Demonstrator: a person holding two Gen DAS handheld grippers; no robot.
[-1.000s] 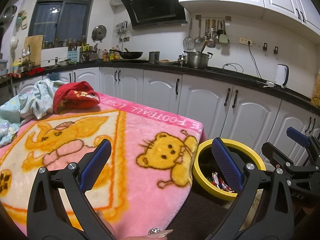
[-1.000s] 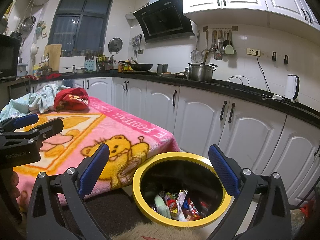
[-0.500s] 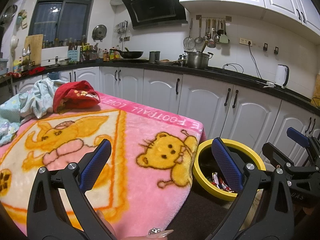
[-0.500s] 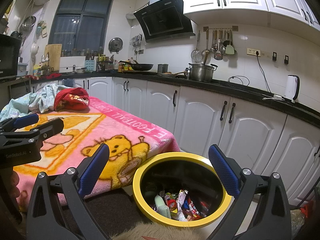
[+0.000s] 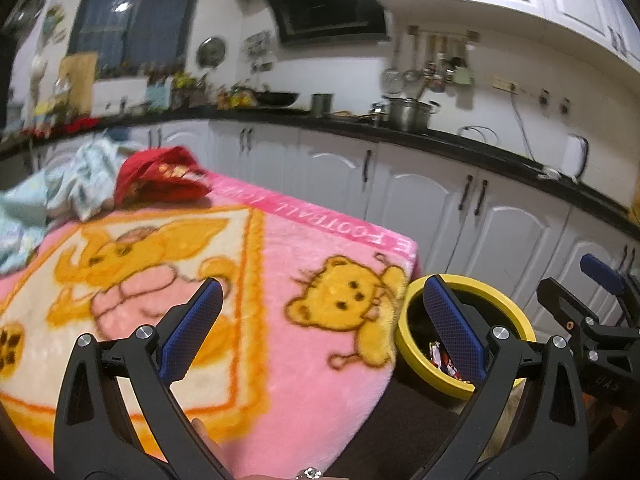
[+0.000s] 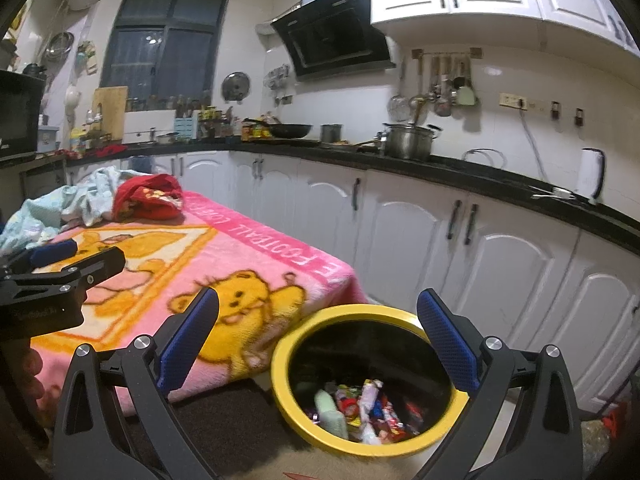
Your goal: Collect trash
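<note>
Home kitchen: range hood [image 6: 336, 46], cabinets [image 6: 412, 236].

Two grippers show: the left gripper [image 5: 320, 320] and the right gripper [image 6: 318, 340]. One yellow bin [image 6: 400, 446] holds a heap of wrappers [image 6: 360, 408], too jumbled to count. One pink blanket [image 6: 248, 256], one red cloth [image 6: 150, 196], one pale blue cloth [image 6: 60, 208]. One steel pot [image 6: 408, 142], one wok [image 6: 290, 130], one kettle [image 6: 592, 176].

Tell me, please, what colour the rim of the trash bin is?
Yellow; the bin's rim shows best in the right wrist view, with black inside.
</note>
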